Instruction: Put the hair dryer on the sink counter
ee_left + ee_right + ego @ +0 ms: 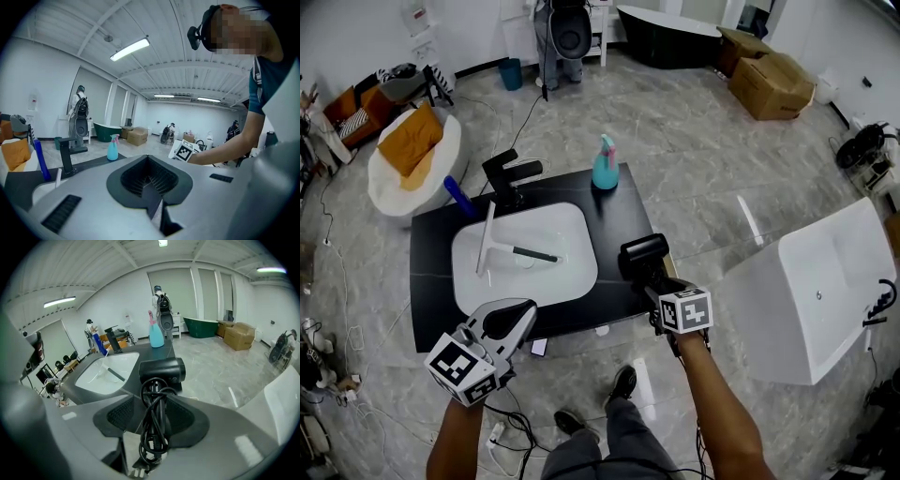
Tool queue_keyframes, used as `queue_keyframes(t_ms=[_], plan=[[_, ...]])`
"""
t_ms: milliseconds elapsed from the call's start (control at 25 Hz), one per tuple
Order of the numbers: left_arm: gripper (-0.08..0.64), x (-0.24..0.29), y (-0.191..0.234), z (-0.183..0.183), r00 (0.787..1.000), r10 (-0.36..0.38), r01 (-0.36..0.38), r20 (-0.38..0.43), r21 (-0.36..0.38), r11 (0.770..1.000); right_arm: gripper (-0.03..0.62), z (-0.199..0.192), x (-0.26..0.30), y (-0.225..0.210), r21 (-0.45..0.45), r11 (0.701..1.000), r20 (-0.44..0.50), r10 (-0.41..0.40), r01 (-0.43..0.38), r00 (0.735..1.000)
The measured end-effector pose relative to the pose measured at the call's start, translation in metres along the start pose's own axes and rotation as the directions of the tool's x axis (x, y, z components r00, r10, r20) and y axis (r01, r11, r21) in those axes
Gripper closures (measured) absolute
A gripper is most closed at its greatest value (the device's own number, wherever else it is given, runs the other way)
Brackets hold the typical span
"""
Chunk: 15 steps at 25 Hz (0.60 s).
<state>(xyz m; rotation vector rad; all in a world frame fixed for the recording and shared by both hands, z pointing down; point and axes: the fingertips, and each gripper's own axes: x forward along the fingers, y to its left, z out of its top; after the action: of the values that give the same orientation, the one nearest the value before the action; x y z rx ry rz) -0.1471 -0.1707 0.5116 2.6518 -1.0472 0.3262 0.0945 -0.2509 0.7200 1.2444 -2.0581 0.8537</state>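
Note:
The black hair dryer (643,253) rests with its head on the right edge of the black sink counter (431,281). Its handle, with the cord wound round it (157,427), points back toward me. My right gripper (656,284) is at that edge, and its jaws stand wide on either side of the handle (157,416), with a gap showing on the left side. My left gripper (511,319) hovers at the counter's front edge, below the white basin (572,272). In the left gripper view its jaws (150,180) are together with nothing between them.
A squeegee (487,239) lies in the basin. A black faucet (508,178), a blue bottle (457,195) and a teal spray bottle (605,167) stand along the counter's back. A white tub (825,291) sits on the floor to the right, cardboard boxes (769,80) beyond.

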Motion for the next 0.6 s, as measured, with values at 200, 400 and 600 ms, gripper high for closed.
queue_keyframes(t_ms=[200, 400, 600], plan=[[0.554, -0.025, -0.004, 0.013, 1.000, 0.015, -0.016, 0.013, 0.012, 1.000, 0.367, 0.015, -0.034, 0.010, -0.006, 1.000, 0.054, -0.008, 0.009, 0.999], [0.554, -0.054, -0.008, 0.032, 0.999, 0.033, -0.034, 0.041, 0.024, 0.999, 0.378, 0.043, -0.079, 0.022, 0.003, 1.000, 0.169, -0.021, 0.021, 0.985], [0.554, -0.088, -0.011, 0.056, 0.995, 0.061, -0.064, 0.076, 0.039, 0.997, 0.451, 0.086, -0.137, 0.042, -0.020, 0.999, 0.312, -0.021, 0.029, 0.950]])
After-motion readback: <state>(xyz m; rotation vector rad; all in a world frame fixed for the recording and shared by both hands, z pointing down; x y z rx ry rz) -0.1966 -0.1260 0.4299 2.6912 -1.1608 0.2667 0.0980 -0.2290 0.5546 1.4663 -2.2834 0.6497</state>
